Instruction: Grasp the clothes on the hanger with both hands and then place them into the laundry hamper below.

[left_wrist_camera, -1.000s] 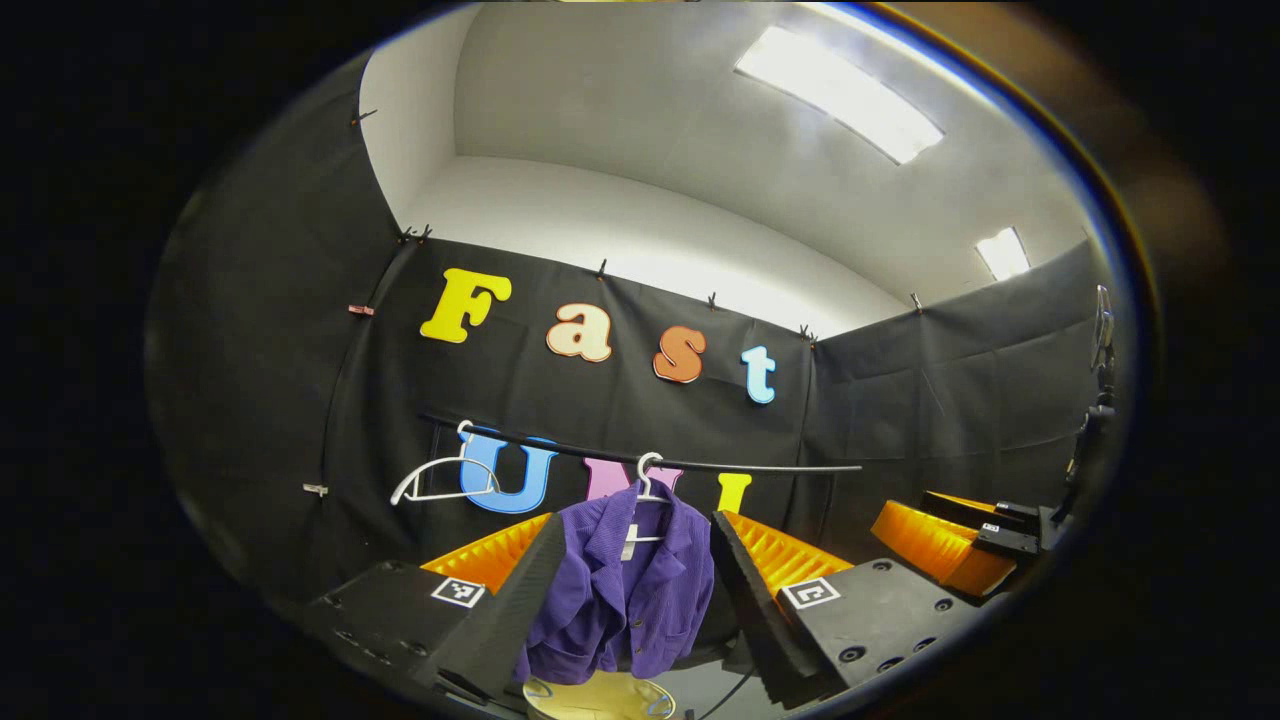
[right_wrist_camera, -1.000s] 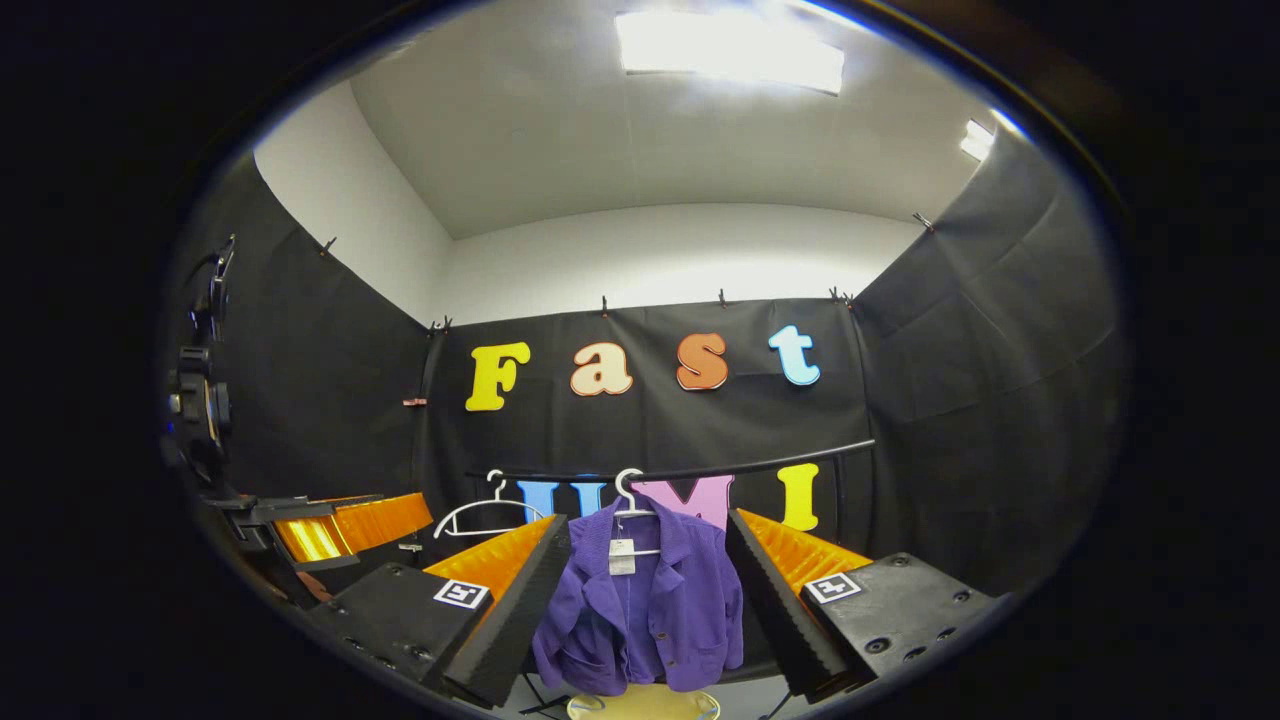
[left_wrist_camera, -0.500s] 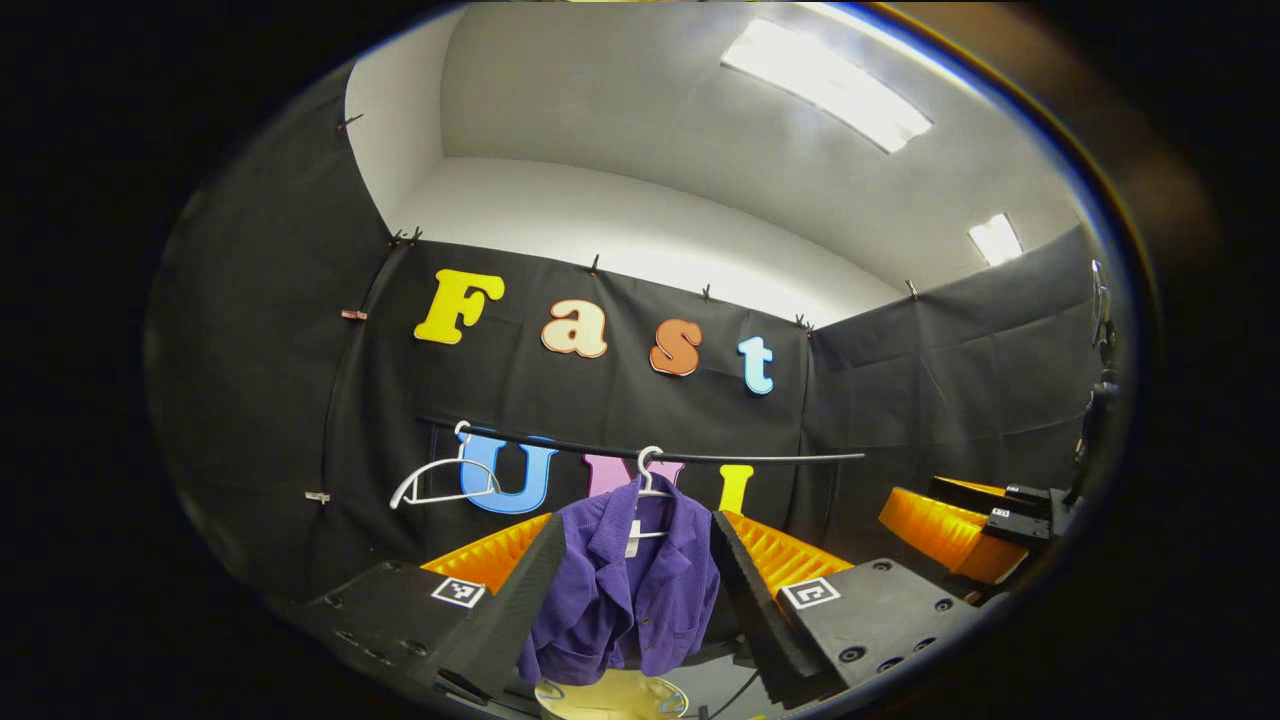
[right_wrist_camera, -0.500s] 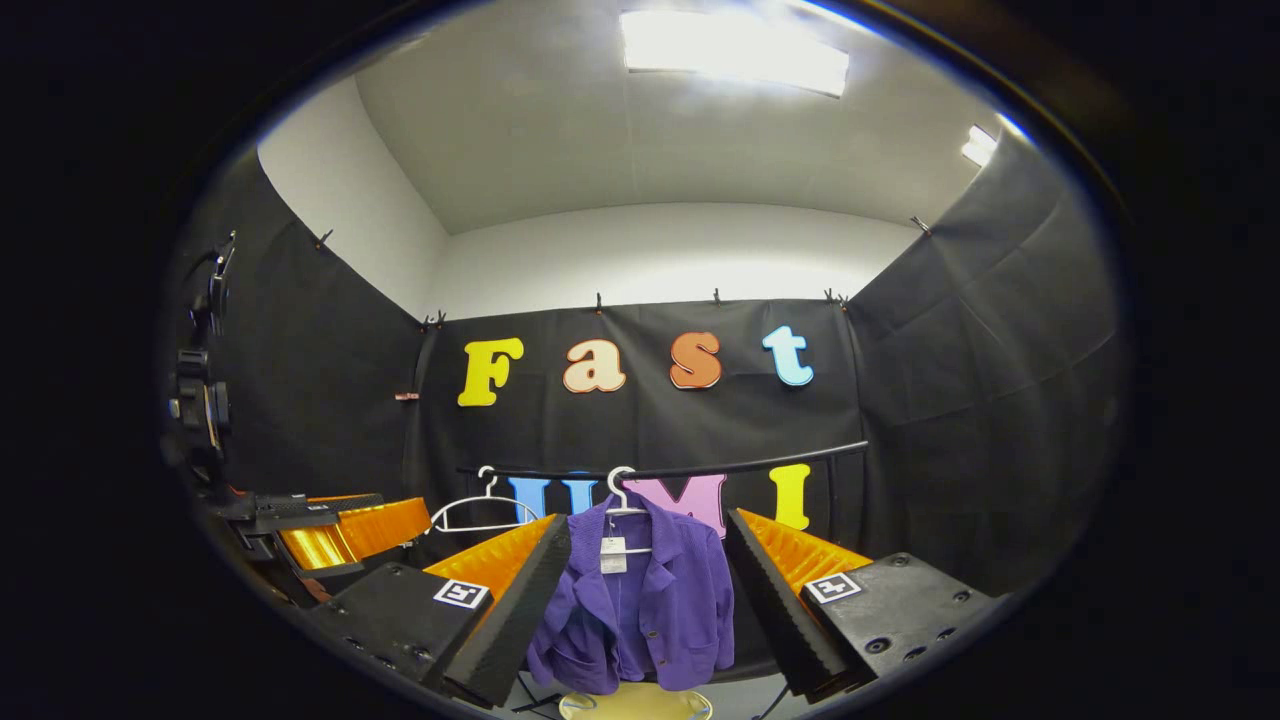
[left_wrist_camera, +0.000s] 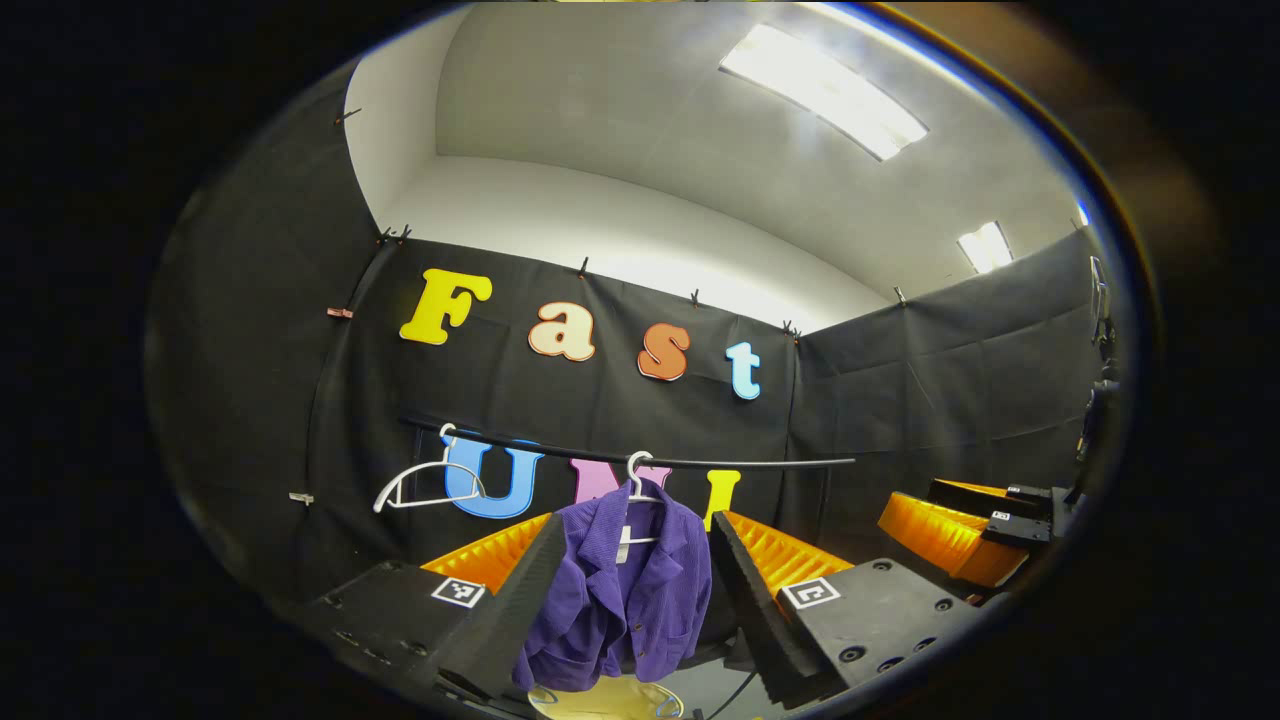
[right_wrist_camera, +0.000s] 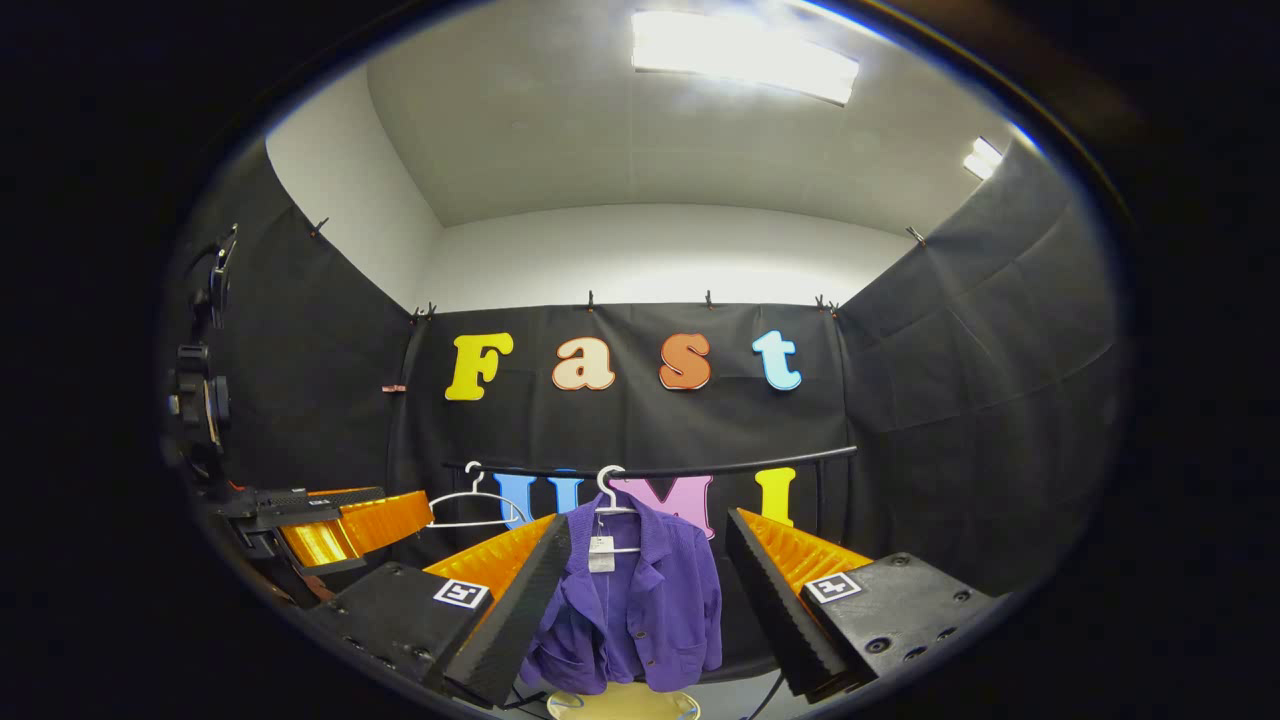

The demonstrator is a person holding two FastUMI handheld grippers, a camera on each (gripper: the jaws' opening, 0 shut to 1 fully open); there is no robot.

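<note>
A purple jacket point(left_wrist_camera: 625, 590) point(right_wrist_camera: 640, 600) hangs on a white hanger point(left_wrist_camera: 636, 478) point(right_wrist_camera: 606, 490) from a black rail point(left_wrist_camera: 720, 462) point(right_wrist_camera: 700, 468). Below it the pale rim of the laundry hamper point(left_wrist_camera: 605, 702) point(right_wrist_camera: 620, 704) peeks out. My left gripper point(left_wrist_camera: 640, 610) stands open, well short of the jacket, which shows in the gap between its fingers. My right gripper point(right_wrist_camera: 645, 610) is open too, also at a distance, with the jacket framed between its fingers. The right gripper point(left_wrist_camera: 975, 525) appears at the right of the left gripper view, and the left gripper point(right_wrist_camera: 320, 525) at the left of the right gripper view.
An empty white hanger point(left_wrist_camera: 425, 480) point(right_wrist_camera: 470, 505) hangs on the rail to the left of the jacket. Black cloth walls close the booth behind and on both sides. A dark cable point(left_wrist_camera: 735, 690) runs on the floor near the hamper.
Both views have swung slightly right, so the jacket and rail drifted a little left in each. The jacket still hangs untouched and both grippers stay open.
</note>
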